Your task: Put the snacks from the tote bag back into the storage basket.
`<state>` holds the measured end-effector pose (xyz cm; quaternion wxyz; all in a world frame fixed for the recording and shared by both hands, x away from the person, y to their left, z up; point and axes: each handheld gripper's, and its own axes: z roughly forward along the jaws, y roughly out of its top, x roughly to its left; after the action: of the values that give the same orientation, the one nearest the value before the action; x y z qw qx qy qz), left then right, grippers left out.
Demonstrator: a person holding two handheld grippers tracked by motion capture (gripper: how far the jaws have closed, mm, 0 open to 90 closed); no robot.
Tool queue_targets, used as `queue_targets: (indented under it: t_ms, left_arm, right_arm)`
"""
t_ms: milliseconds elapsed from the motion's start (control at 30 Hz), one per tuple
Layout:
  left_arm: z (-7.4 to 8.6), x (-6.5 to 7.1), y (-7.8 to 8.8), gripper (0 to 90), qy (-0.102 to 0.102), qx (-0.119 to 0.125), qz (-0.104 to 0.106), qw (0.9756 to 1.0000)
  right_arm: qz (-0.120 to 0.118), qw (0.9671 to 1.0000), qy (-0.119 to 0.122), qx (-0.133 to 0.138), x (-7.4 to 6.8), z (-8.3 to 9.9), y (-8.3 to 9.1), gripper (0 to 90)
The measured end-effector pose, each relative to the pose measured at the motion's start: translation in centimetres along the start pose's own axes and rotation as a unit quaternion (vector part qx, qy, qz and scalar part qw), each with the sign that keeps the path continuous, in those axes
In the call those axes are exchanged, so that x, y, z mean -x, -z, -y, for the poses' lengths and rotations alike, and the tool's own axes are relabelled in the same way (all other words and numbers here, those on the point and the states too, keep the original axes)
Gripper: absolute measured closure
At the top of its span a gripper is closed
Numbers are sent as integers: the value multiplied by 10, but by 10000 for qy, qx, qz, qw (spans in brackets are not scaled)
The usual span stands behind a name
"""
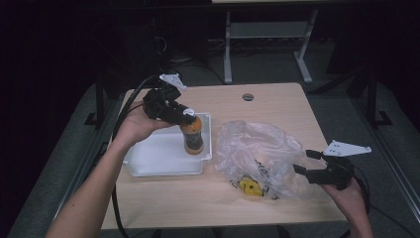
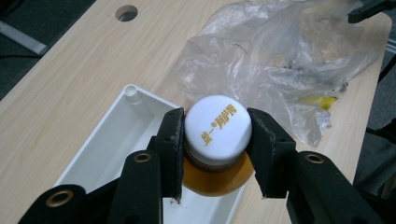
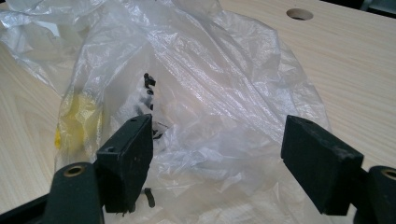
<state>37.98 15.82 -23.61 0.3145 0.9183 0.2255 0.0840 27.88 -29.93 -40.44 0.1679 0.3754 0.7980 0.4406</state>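
Observation:
An amber drink bottle [image 1: 192, 137] with a white cap [image 2: 217, 127] stands upright in the right end of a white plastic tray [image 1: 153, 158]. My left gripper [image 1: 185, 115] comes at it from the left, and its black pads [image 2: 173, 135] press on both sides of the cap. To the right lies a crumpled clear plastic bag [image 1: 257, 156] with a yellow item [image 1: 250, 186] and dark bits inside. My right gripper [image 1: 308, 168] sits at the bag's right edge, its jaws wide apart, and the bag [image 3: 196, 102] lies just beyond its pads [image 3: 317, 161].
The light wooden table [image 1: 277, 101] has a round cable hole [image 1: 248, 96] at the back centre. A second desk's metal legs [image 1: 228, 54] stand on the dark floor behind. The table's right edge runs close to my right hand.

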Motion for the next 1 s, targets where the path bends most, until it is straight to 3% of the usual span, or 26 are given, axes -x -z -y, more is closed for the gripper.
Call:
queue_targets:
  t_ms: [767,1000]
  left_arm:
    - [7,-4,-26,591,4,-200,28,9998]
    - [13,-6,-35,591,101,-227,111,9996]
  right_arm:
    - [8,9999,-7,120,-1,-4,1,248]
    - [17,9999,-16,139,-1,-4,2,248]
